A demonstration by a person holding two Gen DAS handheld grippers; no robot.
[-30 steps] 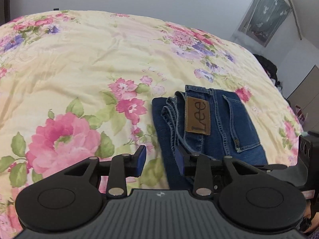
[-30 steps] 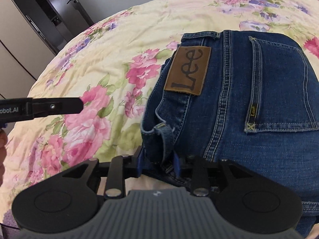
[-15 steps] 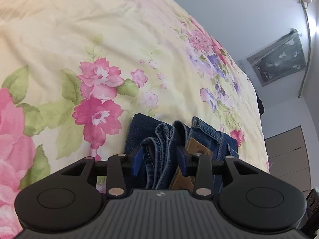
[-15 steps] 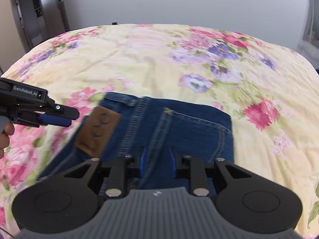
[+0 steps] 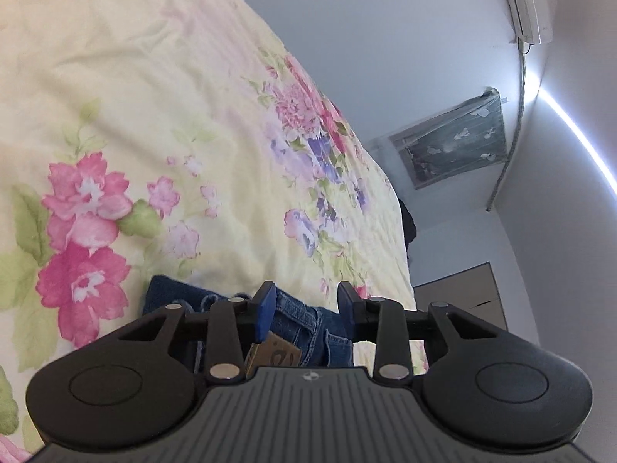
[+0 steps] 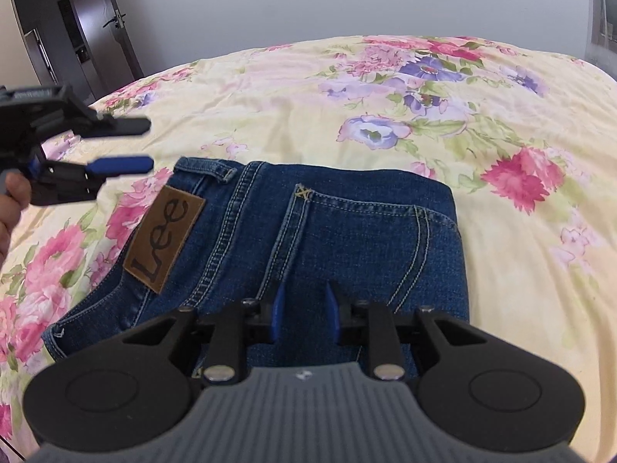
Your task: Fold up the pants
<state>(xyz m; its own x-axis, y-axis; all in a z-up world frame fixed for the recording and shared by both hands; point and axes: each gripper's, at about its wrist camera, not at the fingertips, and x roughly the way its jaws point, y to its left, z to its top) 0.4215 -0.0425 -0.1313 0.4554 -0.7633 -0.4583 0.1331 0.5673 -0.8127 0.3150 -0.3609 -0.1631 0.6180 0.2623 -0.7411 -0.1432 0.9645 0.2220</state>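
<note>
Nearest the right wrist camera, the right gripper [image 6: 304, 316] is hovering over the folded pants [image 6: 308, 247], its blue-padded jaws standing apart with nothing between them. The pants, dark blue denim, are lying folded into a compact rectangle on the bed [image 6: 520, 231], back side up. A stitched back pocket [image 6: 354, 239] is showing just past the right gripper, and a brown leather patch [image 6: 166, 239] reading "Lee" is sitting to its left, near the waistband. The bed is wearing a pale yellow cover printed with pink and purple flowers.

To the left of the pants, the left gripper [image 6: 146, 144] is hanging in the air above the bed cover, beside the waistband corner. Its jaws are apart and holding nothing. Part of the person's hand [image 6: 11, 204] is showing behind it at the frame edge.

In the left wrist view, the left gripper [image 5: 306, 301] is tilting upward, with the waistband edge of the pants [image 5: 297, 320] and a sliver of the leather patch [image 5: 275, 353] just below its separated jaws.

Farther off, a dark door [image 6: 112, 19] with a handle is standing beyond the bed's left side. A pale grey wall [image 5: 385, 38] is rising behind the bed, carrying a covered window [image 5: 451, 142] and an air conditioner [image 5: 524, 0] high up.
</note>
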